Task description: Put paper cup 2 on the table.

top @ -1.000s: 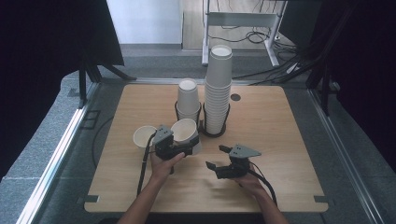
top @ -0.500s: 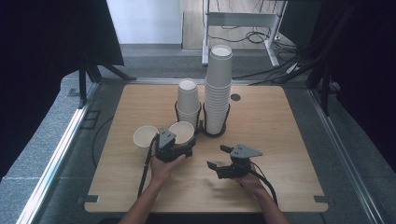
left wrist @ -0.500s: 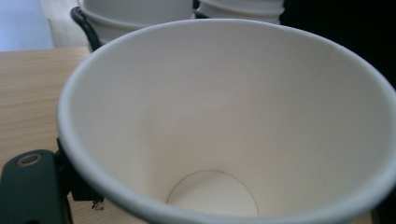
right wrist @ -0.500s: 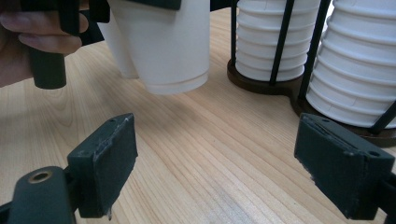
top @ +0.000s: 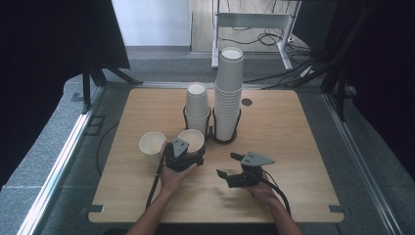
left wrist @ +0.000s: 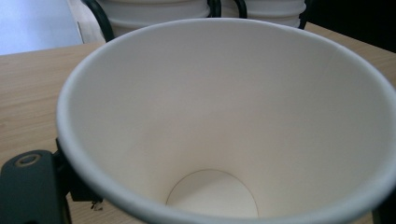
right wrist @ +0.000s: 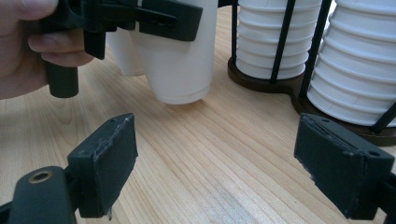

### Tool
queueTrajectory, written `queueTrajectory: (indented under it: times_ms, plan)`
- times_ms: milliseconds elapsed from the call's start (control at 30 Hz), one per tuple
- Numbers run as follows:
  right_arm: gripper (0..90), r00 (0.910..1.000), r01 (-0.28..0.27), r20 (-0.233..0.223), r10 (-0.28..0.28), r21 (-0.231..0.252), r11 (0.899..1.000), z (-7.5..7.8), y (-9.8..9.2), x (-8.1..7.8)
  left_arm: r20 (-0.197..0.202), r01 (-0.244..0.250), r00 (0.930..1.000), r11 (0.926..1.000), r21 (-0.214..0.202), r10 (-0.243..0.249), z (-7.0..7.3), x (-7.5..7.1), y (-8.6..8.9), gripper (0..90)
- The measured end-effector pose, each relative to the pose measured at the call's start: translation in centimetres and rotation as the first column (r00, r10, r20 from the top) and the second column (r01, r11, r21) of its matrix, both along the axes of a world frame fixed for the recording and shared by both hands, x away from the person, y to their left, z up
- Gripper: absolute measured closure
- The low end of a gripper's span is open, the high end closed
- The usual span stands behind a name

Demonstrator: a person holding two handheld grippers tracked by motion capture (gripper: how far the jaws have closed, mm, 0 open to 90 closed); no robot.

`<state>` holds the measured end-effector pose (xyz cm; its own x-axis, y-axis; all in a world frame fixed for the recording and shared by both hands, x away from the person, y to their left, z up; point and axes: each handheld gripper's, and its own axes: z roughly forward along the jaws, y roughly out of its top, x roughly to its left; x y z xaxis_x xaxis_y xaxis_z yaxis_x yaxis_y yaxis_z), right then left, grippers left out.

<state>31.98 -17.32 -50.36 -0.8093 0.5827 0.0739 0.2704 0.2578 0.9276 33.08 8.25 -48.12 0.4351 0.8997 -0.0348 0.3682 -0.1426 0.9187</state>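
- Left gripper (top: 190, 152) holds a paper cup (top: 191, 140) by its wall, lifted just off the table (top: 303, 147); since a sec ago it's moved a bit nearer the cup holder (top: 211, 133).
- Second cup (top: 152, 145) stands just beside it.
- Right gripper (top: 229, 166) wide, empty, idle.
- Prob. setting the cup down next.

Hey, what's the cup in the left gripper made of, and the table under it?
The cup looks like white paper, matte: rolled rim, thin wall, separate round bottom disc. The table looks like light wood or wood-look laminate, smooth; straight grain lines show, but the surface alone can't tell which.
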Motion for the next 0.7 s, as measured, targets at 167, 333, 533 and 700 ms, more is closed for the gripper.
queueTrajectory:
  times_ms: [167, 333, 533, 700]
  plan:
    - [13.3, 1.0, 0.001, 0.001, -0.001, 0.0, 1.0, 0.0, 0.0, 0.0, 0.002, 0.006, 1.0, 0.9999, 0.014, -0.006, -0.3, 0.1, -0.5, 13.1]
    - [13.3, 1.0, 0.002, 0.002, -0.002, 0.0, 1.0, 0.0, 0.0, 0.0, -0.002, -0.002, 1.0, 0.9992, 0.039, 0.002, -0.7, 0.3, -0.7, 12.9]
    - [13.3, 1.0, 0.0, 0.002, 0.0, 0.0, 1.0, 0.0, 0.0, 0.0, -0.009, -0.017, 0.9998, 0.9985, 0.053, 0.018, -1.2, 0.5, -1.0, 12.5]
    - [13.4, 1.0, -0.001, 0.002, 0.001, -0.002, 1.0, -0.1, 0.1, 0.0, -0.013, -0.013, 0.9998, 0.9984, 0.055, 0.014, -1.4, 0.6, -1.0, 12.3]
